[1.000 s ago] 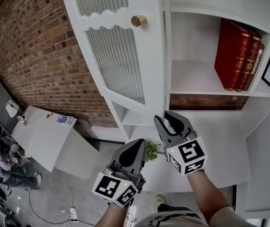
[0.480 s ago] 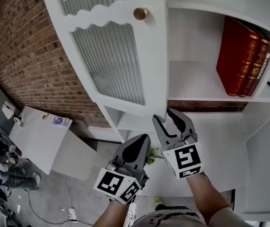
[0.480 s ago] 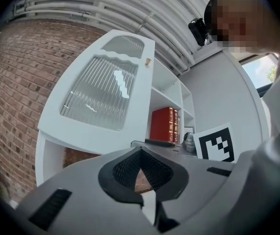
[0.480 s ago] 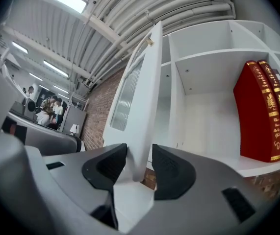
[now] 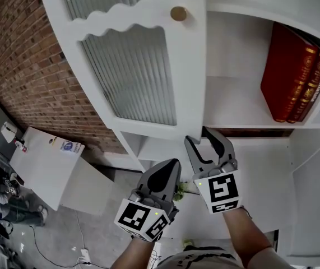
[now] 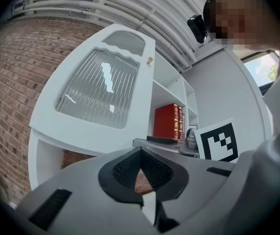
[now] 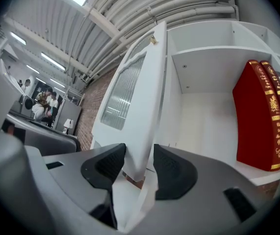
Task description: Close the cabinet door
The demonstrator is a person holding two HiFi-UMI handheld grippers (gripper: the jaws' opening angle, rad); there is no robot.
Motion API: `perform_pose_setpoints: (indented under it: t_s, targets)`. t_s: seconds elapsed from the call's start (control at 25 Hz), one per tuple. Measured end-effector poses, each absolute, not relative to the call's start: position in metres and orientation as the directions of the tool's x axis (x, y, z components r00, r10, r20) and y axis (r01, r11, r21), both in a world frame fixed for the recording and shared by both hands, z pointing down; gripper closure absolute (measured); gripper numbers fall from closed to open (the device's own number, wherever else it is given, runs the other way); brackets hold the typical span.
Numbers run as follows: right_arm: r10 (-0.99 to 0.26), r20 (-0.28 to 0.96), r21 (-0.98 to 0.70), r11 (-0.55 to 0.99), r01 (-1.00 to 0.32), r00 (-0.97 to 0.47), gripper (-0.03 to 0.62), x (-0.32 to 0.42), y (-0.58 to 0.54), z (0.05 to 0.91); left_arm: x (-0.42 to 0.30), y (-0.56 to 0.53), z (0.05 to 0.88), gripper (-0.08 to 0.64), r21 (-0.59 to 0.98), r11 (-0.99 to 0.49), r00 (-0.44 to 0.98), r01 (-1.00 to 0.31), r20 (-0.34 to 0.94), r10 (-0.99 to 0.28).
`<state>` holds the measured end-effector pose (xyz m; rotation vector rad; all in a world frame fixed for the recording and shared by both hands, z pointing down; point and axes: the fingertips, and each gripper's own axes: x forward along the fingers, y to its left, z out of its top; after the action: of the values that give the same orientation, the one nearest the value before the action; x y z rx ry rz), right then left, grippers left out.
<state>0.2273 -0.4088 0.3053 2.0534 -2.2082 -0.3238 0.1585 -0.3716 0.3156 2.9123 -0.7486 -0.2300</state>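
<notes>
The white cabinet door (image 5: 131,77) with ribbed glass and a gold knob (image 5: 177,13) stands partly open in front of the shelves. My right gripper (image 5: 204,142) is at the door's bottom corner. In the right gripper view the door's edge (image 7: 140,97) runs down between the jaws, which are opening and no longer clamp it. My left gripper (image 5: 168,167) hangs lower left of the right one, below the door, shut and empty. In the left gripper view the door (image 6: 100,97) is ahead, and the closed tips (image 6: 140,153) touch nothing.
Red books (image 5: 297,77) stand on the shelf (image 5: 232,105) behind the door. A white counter (image 5: 260,172) lies under the right gripper, with a small green plant (image 5: 179,192) near it. A brick wall (image 5: 25,66) and a white table (image 5: 47,161) are on the left.
The door has swung right, toward the cabinet, and its knob sits higher and further right. The right gripper's jaws have spread wider around the door's edge. Both grippers shifted with it.
</notes>
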Motion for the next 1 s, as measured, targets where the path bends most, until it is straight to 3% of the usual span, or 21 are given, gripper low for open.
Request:
perform_pose_setpoints:
  t_s: [1.0]
  targets:
    - [-0.998, -0.052, 0.237, 0.020, -0.971, -0.033, 0.414, 0.255, -0.442, 0.308, 0.157, -0.402, 0.319, 0.549, 0.153, -0.858, 0.856, -0.490, -0.103, -0.507]
